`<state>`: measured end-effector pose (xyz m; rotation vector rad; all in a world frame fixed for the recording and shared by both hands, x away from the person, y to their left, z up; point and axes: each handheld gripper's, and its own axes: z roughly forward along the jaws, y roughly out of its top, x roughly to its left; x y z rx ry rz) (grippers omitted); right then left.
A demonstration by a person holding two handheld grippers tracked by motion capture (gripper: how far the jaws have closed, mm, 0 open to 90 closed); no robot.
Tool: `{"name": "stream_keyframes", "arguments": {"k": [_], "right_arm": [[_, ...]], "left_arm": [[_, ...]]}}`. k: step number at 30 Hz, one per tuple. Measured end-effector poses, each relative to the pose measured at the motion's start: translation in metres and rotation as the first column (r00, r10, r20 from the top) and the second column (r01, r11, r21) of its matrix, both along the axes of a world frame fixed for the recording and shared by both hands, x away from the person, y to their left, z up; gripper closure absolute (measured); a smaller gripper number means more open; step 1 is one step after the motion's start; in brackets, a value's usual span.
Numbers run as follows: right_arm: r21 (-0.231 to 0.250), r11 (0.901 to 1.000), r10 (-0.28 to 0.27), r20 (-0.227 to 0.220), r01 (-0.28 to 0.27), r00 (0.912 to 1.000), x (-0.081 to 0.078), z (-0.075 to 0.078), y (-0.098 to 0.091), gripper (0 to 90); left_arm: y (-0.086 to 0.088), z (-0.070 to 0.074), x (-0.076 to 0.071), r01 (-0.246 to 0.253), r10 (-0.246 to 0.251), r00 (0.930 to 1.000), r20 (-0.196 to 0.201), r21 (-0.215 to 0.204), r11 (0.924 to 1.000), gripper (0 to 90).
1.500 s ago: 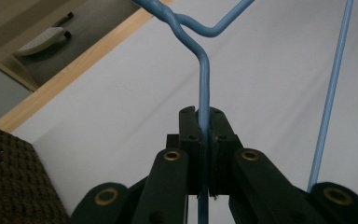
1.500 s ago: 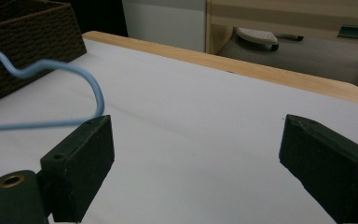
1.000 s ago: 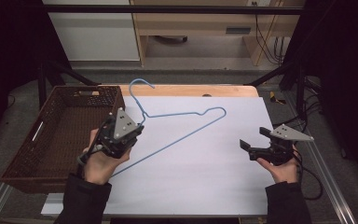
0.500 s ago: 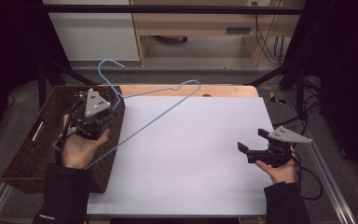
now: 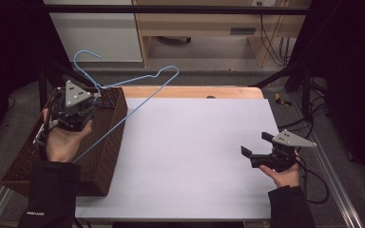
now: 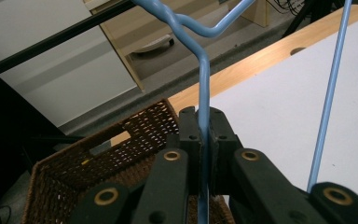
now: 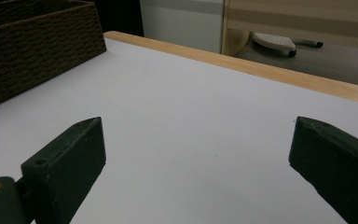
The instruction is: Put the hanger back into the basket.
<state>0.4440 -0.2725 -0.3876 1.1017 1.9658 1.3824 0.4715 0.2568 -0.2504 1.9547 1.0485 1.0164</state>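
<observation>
Left hand-held gripper (image 5: pixel 83 107) is clamped tight on the blue wire hanger (image 5: pixel 138 102), pinching the neck just under the hook, and the wicker basket (image 5: pixel 109 142) sits right below it. Right hand-held gripper (image 5: pixel 255 151) hangs over the table (image 5: pixel 195 156), jaws wide apart, holding nothing.

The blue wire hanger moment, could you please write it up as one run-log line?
left tongs: shut on blue wire hanger | hanger: held above wicker basket | right tongs: open, over white table
</observation>
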Motion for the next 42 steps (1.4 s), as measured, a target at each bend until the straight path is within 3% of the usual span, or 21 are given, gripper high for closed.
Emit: {"name": "stream_keyframes", "arguments": {"k": [6, 19, 27, 42], "right_arm": [[0.001, 1.0, 0.004, -0.001, -0.004, 1.0, 0.0, -0.001, 0.0, 4.3], [-0.013, 0.9999, -0.001, 0.003, 0.001, 1.0, 0.0, 0.001, 0.001, 4.5], [-0.022, 0.9998, -0.001, -0.002, 0.001, 1.0, 0.002, -0.001, 0.003, 4.5], [-0.022, 0.9998, -0.003, -0.004, 0.003, 1.0, 0.002, -0.002, 0.003, 4.6]], "left_arm": [[0.019, 0.002, 0.002, -0.036, 0.036, 0.9991, 0.024, -0.006, 0.9993, 86.7], [0.054, 0.001, 0.014, -0.097, 0.095, 0.9951, 0.027, 0.072, 0.9926, 86.7], [0.071, -0.011, 0.025, -0.136, 0.136, 0.9907, 0.011, 0.121, 0.9833, 86.7], [0.099, -0.033, 0.034, -0.194, 0.199, 0.9796, -0.026, 0.133, 0.972, 86.7]]}}
